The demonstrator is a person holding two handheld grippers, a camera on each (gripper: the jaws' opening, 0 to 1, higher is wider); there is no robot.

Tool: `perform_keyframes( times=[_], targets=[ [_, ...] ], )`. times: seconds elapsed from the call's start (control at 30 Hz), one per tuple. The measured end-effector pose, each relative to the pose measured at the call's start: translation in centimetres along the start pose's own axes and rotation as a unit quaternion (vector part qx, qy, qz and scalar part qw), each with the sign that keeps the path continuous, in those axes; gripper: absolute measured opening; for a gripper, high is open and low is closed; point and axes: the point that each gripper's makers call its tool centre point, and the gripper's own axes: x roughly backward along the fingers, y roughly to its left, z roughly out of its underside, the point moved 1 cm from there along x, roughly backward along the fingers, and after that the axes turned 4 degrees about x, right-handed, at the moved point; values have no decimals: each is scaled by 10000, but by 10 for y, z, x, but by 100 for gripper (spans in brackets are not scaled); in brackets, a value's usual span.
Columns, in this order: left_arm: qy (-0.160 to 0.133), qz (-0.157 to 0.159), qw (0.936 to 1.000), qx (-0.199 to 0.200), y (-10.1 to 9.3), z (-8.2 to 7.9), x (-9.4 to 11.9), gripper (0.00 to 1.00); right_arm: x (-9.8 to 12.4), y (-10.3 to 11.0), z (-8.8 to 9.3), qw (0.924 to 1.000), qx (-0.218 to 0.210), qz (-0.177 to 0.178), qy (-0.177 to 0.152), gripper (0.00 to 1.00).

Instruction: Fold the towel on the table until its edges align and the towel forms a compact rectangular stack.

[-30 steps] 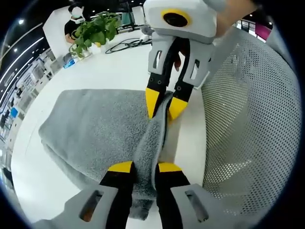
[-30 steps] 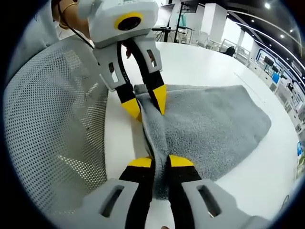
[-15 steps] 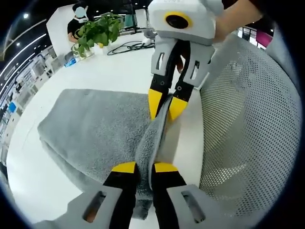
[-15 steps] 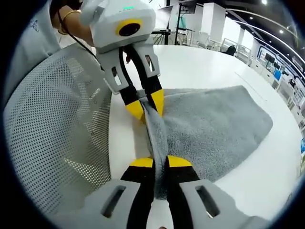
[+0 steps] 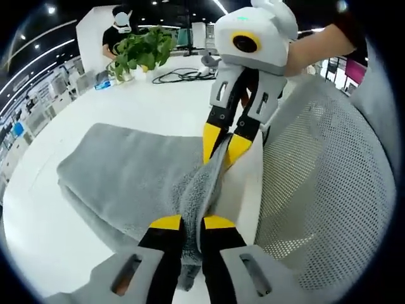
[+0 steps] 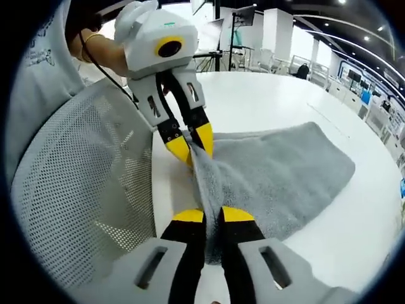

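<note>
A grey towel (image 5: 126,174) lies folded on the white table (image 5: 152,104), with its near edge pulled up into a taut ridge. In the left gripper view my left gripper (image 5: 192,223) is shut on one end of that edge, and the right gripper (image 5: 223,140) pinches the other end farther off. The right gripper view shows the same towel (image 6: 278,171) spreading to the right. There my right gripper (image 6: 212,215) is shut on the edge, and the left gripper (image 6: 192,143) holds it beyond, with a person's hand (image 6: 104,54) on it.
A white mesh chair back (image 5: 323,183) stands close beside the table edge, also the mesh chair back (image 6: 82,190) in the right gripper view. A potted plant (image 5: 142,50), black cables (image 5: 180,76) and a person (image 5: 120,28) are at the table's far side.
Both grippers keep their hold on the towel edge. The views have shifted slightly, and the held edge looks lifted a little higher off the table.
</note>
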Motion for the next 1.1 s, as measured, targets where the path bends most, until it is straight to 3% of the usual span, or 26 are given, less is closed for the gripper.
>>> perform_keyframes(
  times=[0.6, 1.1],
  targets=[
    [-166, 21, 9997, -197, -3, -25, 31, 10, 23, -2, -32, 9997, -120, 25, -197, 4],
    [304, 187, 9971, -668, -23, -4, 14, 14, 17, 9, -22, 9999, -110, -50, 17, 4]
  ],
)
